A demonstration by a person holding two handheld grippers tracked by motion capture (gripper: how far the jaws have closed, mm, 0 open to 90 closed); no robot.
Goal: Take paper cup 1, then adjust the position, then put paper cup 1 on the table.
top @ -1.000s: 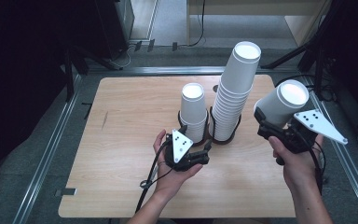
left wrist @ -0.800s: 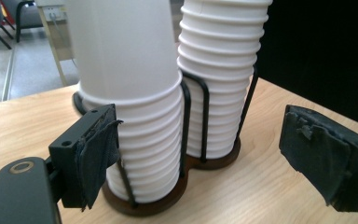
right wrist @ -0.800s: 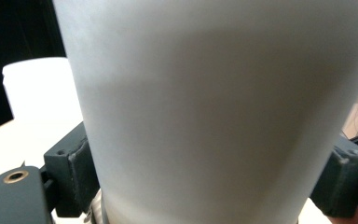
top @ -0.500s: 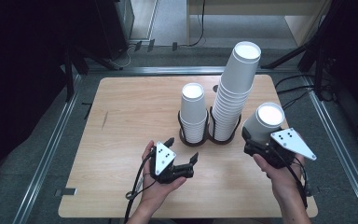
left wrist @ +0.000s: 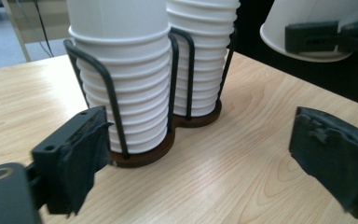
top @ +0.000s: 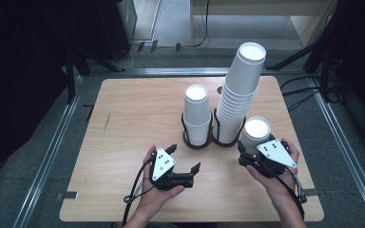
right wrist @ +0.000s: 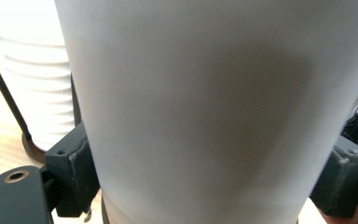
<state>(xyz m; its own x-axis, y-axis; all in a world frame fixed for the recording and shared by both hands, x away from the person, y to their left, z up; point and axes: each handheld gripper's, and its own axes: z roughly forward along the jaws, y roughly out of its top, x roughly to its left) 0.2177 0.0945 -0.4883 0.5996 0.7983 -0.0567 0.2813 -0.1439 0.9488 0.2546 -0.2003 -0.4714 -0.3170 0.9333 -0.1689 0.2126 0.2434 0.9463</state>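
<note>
On the wooden tabletop (top: 138, 114) stood a dark wire double holder (top: 212, 140) carrying two stacks of upturned white paper cups: a short stack (top: 197, 116) on the left and a tall stack (top: 240, 92) on the right, the tall one leaning slightly. Nothing lay between the holder and the two hands at the near edge.

The right gripper (top: 255, 154) sat just right of the tall stack, close beside it, and its fingers (right wrist: 77, 172) were clamped on the sides of a single white paper cup (top: 256, 133), held bottom-up; in the right gripper view the cup filled the gap between both pads, with the stacks behind on the left.

The left gripper (top: 184, 163) rested nearer the person, in front of the holder. Its fingers (left wrist: 81, 154) stood wide apart with nothing between them, having just been opening, and pointed toward the short stack's base.
</note>
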